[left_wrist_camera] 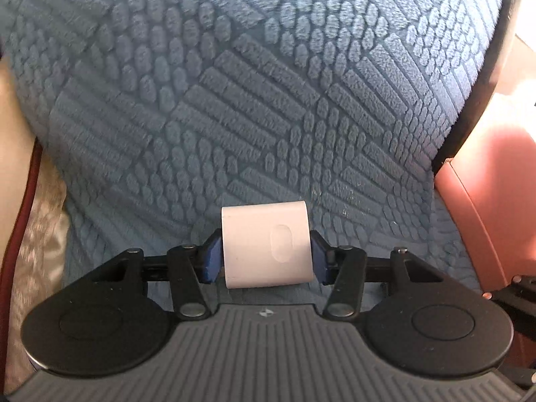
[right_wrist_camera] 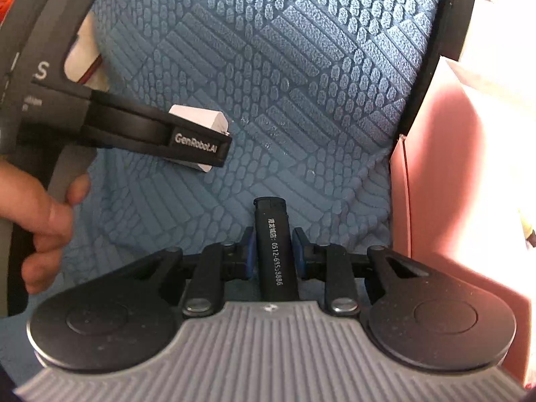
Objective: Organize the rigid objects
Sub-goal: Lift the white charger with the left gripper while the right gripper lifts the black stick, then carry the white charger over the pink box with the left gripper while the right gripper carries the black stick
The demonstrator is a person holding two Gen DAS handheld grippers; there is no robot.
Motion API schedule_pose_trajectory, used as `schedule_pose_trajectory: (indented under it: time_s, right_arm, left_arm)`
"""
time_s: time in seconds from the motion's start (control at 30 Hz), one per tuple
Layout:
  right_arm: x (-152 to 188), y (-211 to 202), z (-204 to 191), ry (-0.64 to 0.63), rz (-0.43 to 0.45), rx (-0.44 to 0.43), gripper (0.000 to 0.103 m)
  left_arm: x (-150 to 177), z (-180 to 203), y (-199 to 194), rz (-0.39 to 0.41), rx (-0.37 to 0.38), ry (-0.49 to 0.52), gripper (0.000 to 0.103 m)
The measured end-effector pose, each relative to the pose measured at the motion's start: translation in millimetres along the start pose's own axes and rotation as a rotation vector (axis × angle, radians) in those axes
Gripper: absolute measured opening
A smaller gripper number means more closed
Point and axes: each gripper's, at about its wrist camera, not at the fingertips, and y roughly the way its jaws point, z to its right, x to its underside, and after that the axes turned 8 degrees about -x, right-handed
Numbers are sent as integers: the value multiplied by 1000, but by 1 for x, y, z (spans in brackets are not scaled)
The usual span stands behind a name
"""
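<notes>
Over the blue textured mat (left_wrist_camera: 268,100), the left gripper (left_wrist_camera: 266,256) is closed on a white block (left_wrist_camera: 266,244). Nothing else lies on the mat near it. To the right, the right gripper (right_wrist_camera: 273,253) clamps a black lighter (right_wrist_camera: 273,248); its long axis points forward, away from the camera. A pink wall (right_wrist_camera: 452,184) borders the mat's right edge.

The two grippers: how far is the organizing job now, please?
Done: nothing visibly put away; no container shows. In hand: the left gripper is shut on a white block, and the right gripper is shut on a black lighter, both above the blue textured mat. Left: setting both items in their places, which the pictures do not show.
</notes>
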Motion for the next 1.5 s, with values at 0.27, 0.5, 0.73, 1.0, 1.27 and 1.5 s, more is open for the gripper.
schedule_pose_trajectory:
  time_s: [0.27, 0.5, 0.73, 1.0, 1.27, 1.5]
  right_arm:
    - [14, -27, 2, 20, -12, -20, 27]
    - [28, -43, -2, 9, -19, -31, 27]
    - [44, -58, -6, 6, -28, -47, 27]
    - [63, -75, -9, -6, -44, -56, 27]
    - [80, -87, -14, -27, -57, -58, 27]
    - [82, -75, -15, -13, -100, -98, 27]
  left_arm:
    - [20, -13, -32, -45, 36, -89, 58]
    - [46, -17, -61, -66, 50, -122, 58]
    - [74, -20, -91, -65, 71, -167, 58]
    - [109, -11, -120, -78, 101, -194, 58]
    - [131, -11, -146, -71, 111, -258, 58]
    - [149, -14, -164, -66, 90, -309, 58]
